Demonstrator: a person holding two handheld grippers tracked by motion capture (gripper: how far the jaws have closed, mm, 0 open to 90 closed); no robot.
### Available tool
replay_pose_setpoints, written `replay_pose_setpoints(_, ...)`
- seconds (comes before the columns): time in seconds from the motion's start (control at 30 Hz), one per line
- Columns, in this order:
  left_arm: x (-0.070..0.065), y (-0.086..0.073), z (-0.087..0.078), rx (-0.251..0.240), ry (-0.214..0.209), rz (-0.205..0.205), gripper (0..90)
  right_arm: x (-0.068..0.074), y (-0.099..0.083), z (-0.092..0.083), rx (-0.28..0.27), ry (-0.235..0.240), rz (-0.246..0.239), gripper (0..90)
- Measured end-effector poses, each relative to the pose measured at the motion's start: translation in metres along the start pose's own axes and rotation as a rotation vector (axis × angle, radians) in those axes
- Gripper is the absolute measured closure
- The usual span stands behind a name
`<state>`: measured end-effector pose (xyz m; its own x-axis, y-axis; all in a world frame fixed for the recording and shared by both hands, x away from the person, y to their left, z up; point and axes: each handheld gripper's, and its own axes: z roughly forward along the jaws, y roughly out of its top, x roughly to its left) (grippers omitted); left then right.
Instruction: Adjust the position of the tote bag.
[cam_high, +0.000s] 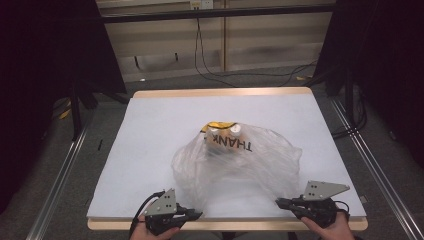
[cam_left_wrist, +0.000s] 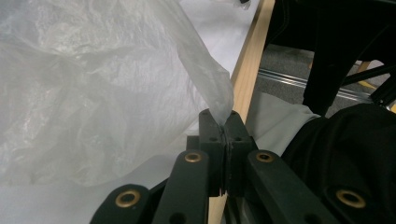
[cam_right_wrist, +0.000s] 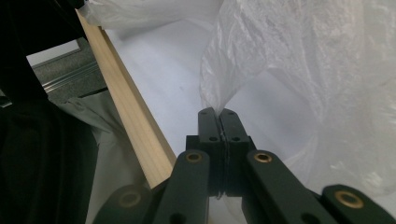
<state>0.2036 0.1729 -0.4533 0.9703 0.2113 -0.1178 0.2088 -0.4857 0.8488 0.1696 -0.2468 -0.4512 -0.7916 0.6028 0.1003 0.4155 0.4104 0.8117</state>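
Plastic fills the middle of the table (cam_high: 150, 115): we see a thin clear bag (cam_high: 235, 165) lying on the pale cloth, its mouth drawn toward the near edge. Black letters on it read "THANK", and inside, toward the far end, sit white and yellow items (cam_high: 222, 131) that we cannot identify. At the near left corner, the left gripper (cam_high: 192, 215) has its jaws pressed together on a bunched tip of the bag's edge; in the left gripper view the film (cam_left_wrist: 219, 100) rises out of the pinched pads, just beside the table's wooden rim (cam_left_wrist: 247, 70). At the near right, the right gripper (cam_high: 281, 202) likewise pinches the bag's other corner, and in the right gripper view the plastic (cam_right_wrist: 217, 88) fans up from the closed pads. Between the two grips the bag's near side spans the table's near part.
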Motion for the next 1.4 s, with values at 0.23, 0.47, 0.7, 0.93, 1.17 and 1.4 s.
replay_pose_setpoints(0.23,0.002,0.001,-0.005,-0.024,0.009,-0.016,89.6,-0.003,0.001,-0.006,-0.058,0.001,0.025,89.6)
replay_pose_setpoints(0.47,0.007,0.005,-0.017,-0.065,0.025,-0.017,89.8,-0.004,0.009,-0.009,-0.122,0.031,0.033,89.8)
replay_pose_setpoints(0.7,0.008,0.010,-0.023,-0.101,0.030,0.000,89.8,-0.005,0.021,-0.010,-0.159,0.038,0.018,89.9)
replay_pose_setpoints(0.93,0.008,0.015,-0.027,-0.132,0.032,0.002,89.9,-0.004,0.027,-0.019,-0.197,0.038,0.001,90.0)
replay_pose_setpoints(1.17,0.011,0.020,-0.033,-0.154,0.050,0.010,89.9,-0.008,0.039,-0.026,-0.243,0.039,-0.010,90.0)
replay_pose_setpoints(1.4,0.013,0.026,-0.041,-0.178,0.079,0.015,90.0,-0.010,0.054,-0.029,-0.307,0.063,-0.025,90.0)
